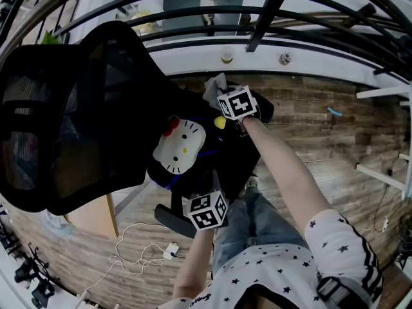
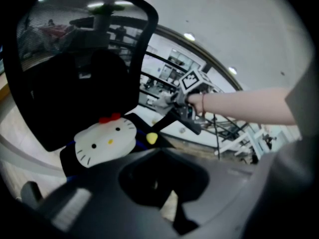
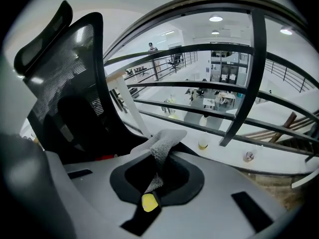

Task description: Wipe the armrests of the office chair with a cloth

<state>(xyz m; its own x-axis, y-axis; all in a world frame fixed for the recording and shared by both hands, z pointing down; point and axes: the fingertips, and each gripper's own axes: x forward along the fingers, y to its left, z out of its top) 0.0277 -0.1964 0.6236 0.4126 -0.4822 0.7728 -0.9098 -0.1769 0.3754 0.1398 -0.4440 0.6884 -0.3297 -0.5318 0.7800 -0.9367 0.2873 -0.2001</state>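
The grey cloth (image 1: 215, 89) sits just above the middle of the head view, bunched at one end of the office chair's (image 1: 71, 121) upper armrest (image 1: 264, 109), with the right gripper (image 1: 226, 99) clamped on a fold of it. Lower centre, the left gripper (image 1: 203, 214) hangs just beside the lower armrest (image 1: 168, 219), its jaws drawn together with nothing seen between them. A white cat-face cushion (image 1: 179, 145) lies on the seat between the two armrests, and a black railing (image 1: 270, 11) crosses the top of the frame.
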